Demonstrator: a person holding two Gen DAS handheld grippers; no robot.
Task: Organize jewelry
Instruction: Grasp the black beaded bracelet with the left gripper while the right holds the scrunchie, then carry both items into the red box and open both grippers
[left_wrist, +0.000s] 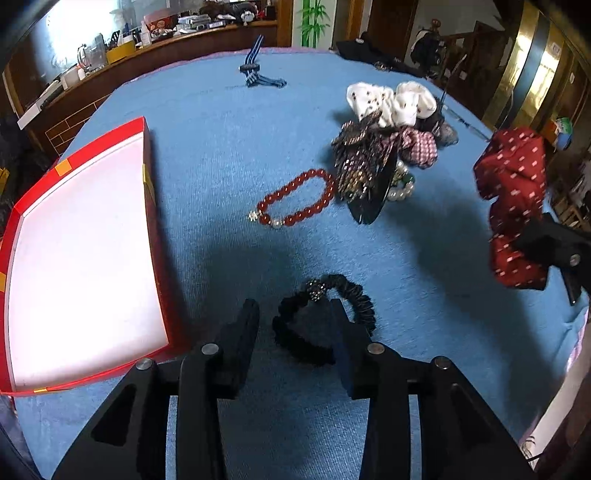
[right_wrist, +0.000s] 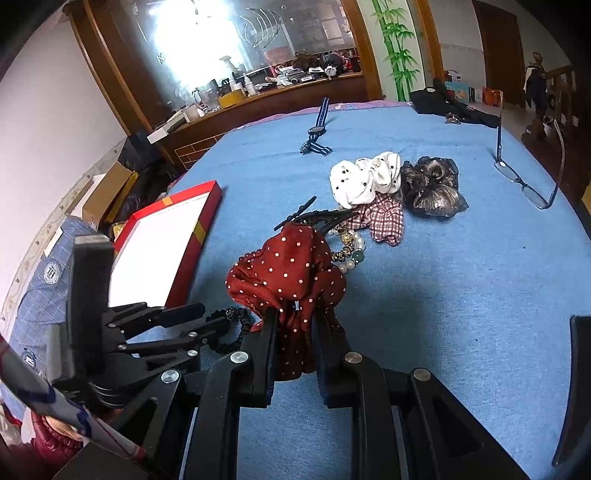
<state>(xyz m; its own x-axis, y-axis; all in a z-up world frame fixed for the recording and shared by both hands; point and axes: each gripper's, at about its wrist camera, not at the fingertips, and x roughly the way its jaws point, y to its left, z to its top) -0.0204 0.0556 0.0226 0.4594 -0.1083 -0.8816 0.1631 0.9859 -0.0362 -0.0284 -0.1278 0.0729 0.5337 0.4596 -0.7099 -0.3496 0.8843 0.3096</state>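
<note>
Pinching the red polka-dot scrunchie (right_wrist: 291, 273) in your right gripper (right_wrist: 293, 325), you hold your left gripper (left_wrist: 295, 314) released over the black scrunchie (left_wrist: 325, 317) near the red tray (left_wrist: 147, 177).

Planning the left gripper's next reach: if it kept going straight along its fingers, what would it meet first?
Most likely the black scrunchie, lying on the blue cloth right at the left gripper, between its open fingertips. Depth is unclear; beyond it lies the red bead bracelet.

Left gripper (left_wrist: 293, 314) fingers parted, angled down; right gripper (right_wrist: 295, 325) fingers clamped (on cloth).
</note>
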